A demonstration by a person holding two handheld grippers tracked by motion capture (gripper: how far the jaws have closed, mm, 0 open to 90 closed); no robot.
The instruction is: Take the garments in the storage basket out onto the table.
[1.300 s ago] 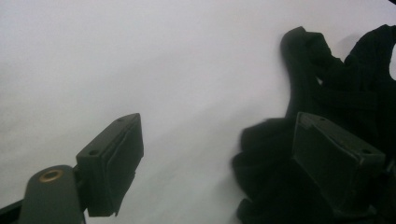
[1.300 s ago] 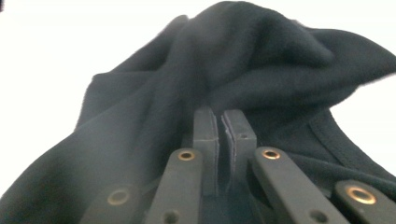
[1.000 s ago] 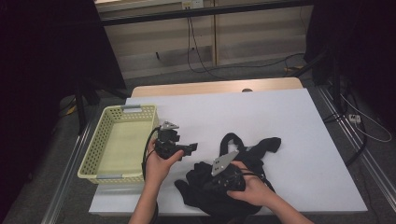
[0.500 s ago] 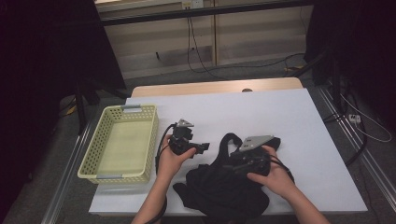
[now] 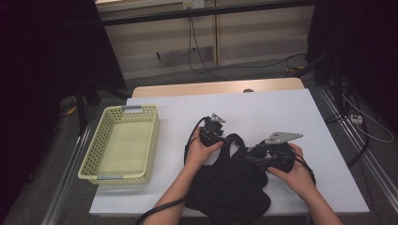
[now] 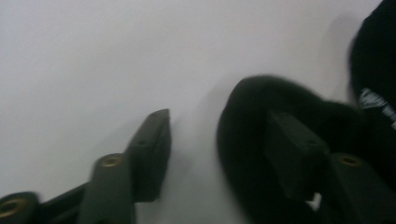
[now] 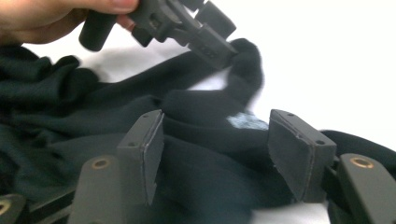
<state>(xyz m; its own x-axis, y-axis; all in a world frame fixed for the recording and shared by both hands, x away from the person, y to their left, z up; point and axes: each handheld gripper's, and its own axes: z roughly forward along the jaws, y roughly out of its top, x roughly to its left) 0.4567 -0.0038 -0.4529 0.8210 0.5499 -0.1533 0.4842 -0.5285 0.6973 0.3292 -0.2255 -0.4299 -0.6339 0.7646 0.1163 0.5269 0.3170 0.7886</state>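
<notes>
From the high view, a black garment (image 5: 230, 187) lies bunched at the table's near edge, right of the empty yellow basket (image 5: 105, 140), so both grippers work its upper rim.

In the left gripper view, the left gripper (image 6: 215, 154) has just been closing, half-wide around a strap loop (image 6: 252, 121), pads not yet pressing.

In the right gripper view, the right gripper (image 7: 215, 154) has just been opening, its jaws apart above the cloth, gripping nothing.

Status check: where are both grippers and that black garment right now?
Left gripper closing around garment's looped strap. Right gripper open, jaws just opening, over black garment. Yellow basket sits left, nothing blocking.
</notes>
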